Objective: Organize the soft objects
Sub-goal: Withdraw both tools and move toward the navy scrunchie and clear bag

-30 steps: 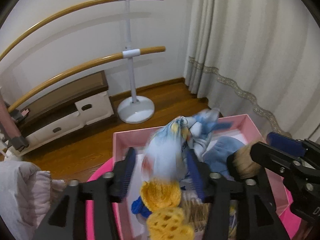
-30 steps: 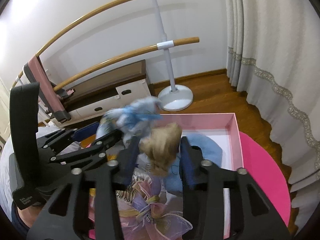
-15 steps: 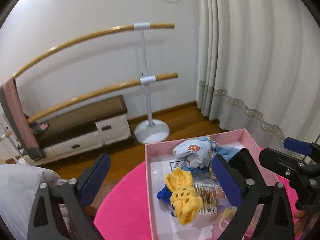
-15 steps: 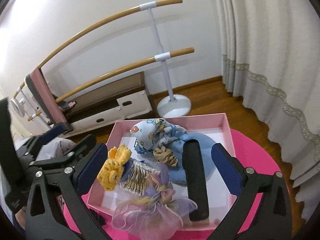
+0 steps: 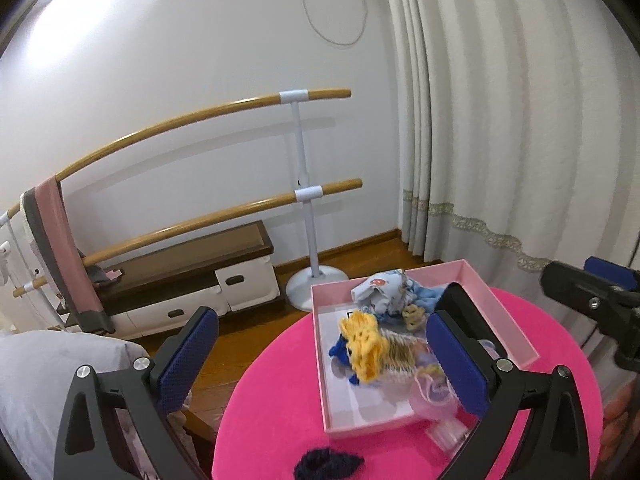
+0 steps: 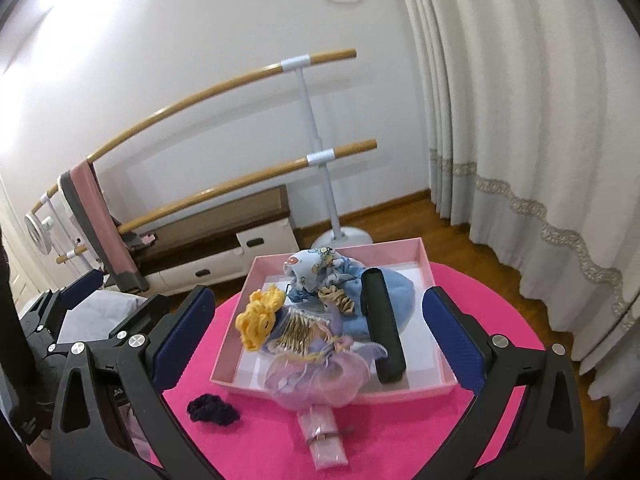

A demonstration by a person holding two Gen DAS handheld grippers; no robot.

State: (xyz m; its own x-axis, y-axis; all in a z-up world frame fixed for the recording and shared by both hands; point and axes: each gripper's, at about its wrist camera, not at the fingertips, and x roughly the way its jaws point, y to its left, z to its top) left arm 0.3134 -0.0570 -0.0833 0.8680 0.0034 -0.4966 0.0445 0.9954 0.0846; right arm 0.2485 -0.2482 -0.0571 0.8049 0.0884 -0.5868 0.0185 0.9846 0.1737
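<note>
A second ago my left gripper (image 5: 320, 344) clamped the printed blue-and-white cloth bundle (image 6: 316, 266) and my right gripper (image 6: 318, 336) the tan scrunchie (image 6: 338, 298). Now both stand wide apart, lifted back, empty. Both pieces lie at twelve o'clock inside the shallow pink cardboard box (image 6: 230, 332); the dark navy knitted scrunchie (image 6: 214, 408), at seven o'clock outside it, remains.
</note>
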